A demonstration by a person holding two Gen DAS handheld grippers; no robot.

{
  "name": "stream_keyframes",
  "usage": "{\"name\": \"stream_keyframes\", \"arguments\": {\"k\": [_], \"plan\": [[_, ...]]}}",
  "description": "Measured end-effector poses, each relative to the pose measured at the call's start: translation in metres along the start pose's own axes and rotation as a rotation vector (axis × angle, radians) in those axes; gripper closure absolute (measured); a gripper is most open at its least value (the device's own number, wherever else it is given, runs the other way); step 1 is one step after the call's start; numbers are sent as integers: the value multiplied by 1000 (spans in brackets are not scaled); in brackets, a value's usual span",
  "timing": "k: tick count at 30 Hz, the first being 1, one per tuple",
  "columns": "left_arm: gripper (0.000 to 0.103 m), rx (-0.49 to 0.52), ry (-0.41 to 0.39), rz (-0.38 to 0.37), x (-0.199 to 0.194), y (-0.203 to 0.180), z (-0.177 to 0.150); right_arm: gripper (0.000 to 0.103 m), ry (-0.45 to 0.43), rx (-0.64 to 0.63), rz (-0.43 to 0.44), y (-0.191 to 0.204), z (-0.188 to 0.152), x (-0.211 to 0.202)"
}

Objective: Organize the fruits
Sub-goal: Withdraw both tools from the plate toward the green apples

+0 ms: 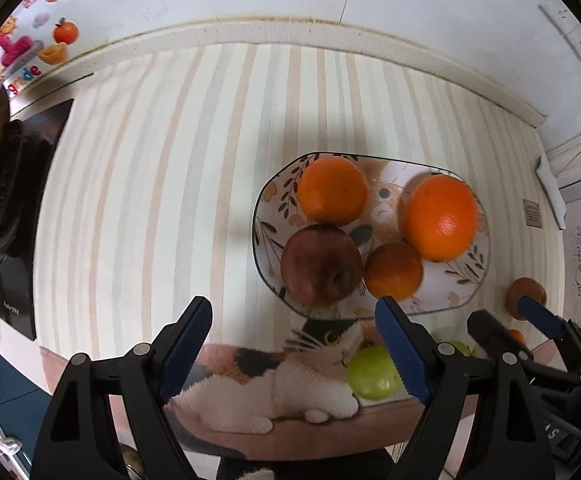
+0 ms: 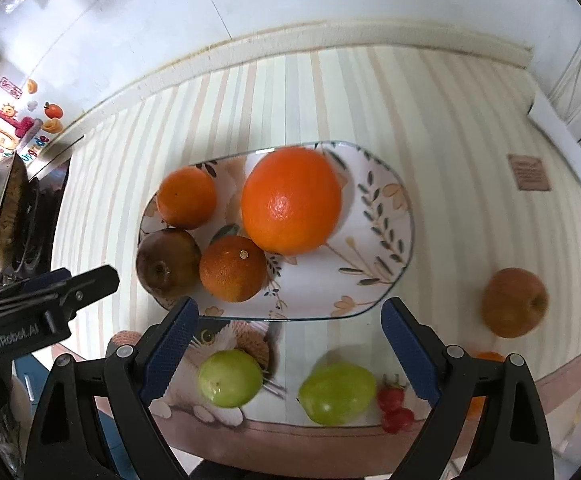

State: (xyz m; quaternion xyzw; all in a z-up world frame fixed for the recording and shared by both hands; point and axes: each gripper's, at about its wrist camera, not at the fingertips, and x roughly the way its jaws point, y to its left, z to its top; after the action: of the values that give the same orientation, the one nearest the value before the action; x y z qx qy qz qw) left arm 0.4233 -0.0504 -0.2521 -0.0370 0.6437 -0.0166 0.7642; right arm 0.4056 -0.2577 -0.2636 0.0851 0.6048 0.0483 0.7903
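Striped cloth in pale cream, peach and grey covers the table (image 2: 470, 120), which runs back to a white wall with fruit stickers at the far left. An oval floral plate (image 2: 374, 240) lies on the cloth and holds four fruits. The large orange (image 2: 290, 200) is the brightest, glossy and round, sitting toward the plate's back. A smaller, duller orange (image 2: 186, 196) lies at the plate's left end, and a dark, mottled orange (image 2: 232, 268) with a pale stem scar rests at the front, touching the big one. A dark red-brown apple (image 2: 168, 266) with its stem pit turned toward the camera sits against the mottled orange at the plate's left front edge.

Off the plate, a reddish-brown apple (image 2: 514, 302) stands alone on the cloth to the right. Nearer the camera, on a mat printed with a calico cat (image 1: 274, 384), lie two green apples (image 2: 230, 378) (image 2: 336, 394) and some small red berries (image 2: 394, 408).

Left tool (image 1: 294, 340) hangs above the mat with its blue-padded fingers (image 1: 400, 356) spread wide and nothing between them. Right tool (image 2: 290, 348) is likewise released, its fingers (image 2: 170, 352) well apart and empty above the green apples.
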Motion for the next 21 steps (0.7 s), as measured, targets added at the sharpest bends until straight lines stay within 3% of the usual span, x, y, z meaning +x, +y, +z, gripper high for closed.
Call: {"name": "stream_keyframes", "arguments": {"k": [11,21], "plan": [[20,18,-117,-3,-67,-16,-38,8,-123,-49,-15,10,-23,-81],[20,35,-170,-12,-105,-26,-60,8,-212,-63,-18,11,-40,-138]]}}
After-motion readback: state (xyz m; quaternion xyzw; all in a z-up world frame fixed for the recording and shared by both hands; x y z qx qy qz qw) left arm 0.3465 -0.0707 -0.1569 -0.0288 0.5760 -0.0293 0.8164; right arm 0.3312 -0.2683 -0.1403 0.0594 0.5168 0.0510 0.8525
